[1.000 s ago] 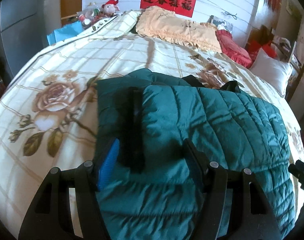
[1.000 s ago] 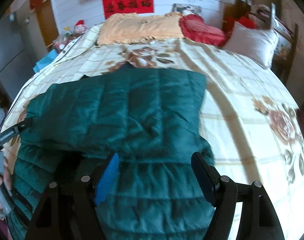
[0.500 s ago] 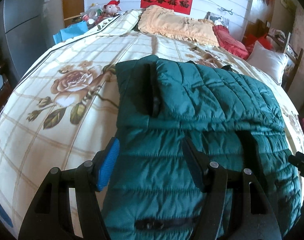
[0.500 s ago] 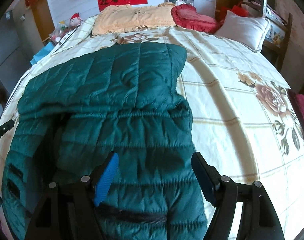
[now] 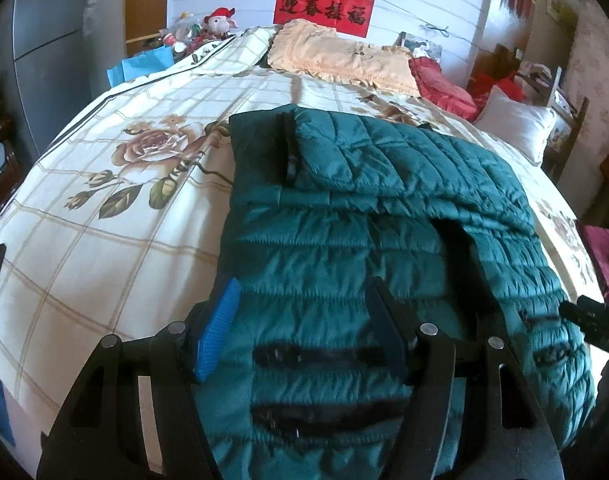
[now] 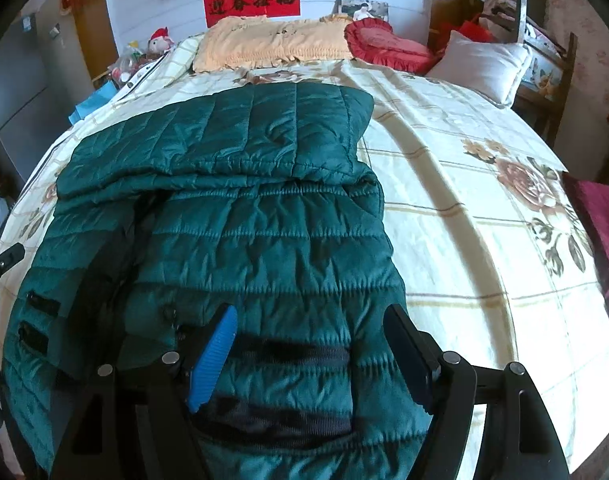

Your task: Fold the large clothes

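While both point down at bed, left claw (image 5: 300, 320) stands wide, nothing between pads, hovering over near left part of green quilted jacket (image 5: 344, 248). Right claw (image 6: 312, 344) likewise wide and empty, over jacket's near right part. Jacket lies on floral bedspread (image 6: 464, 200), far portion folded back over body, black pocket zips near claws. Beyond: yellow pillow (image 5: 340, 56), red cushion (image 6: 384, 44), white pillow (image 6: 484, 64), red banner (image 5: 324, 8) on wall.
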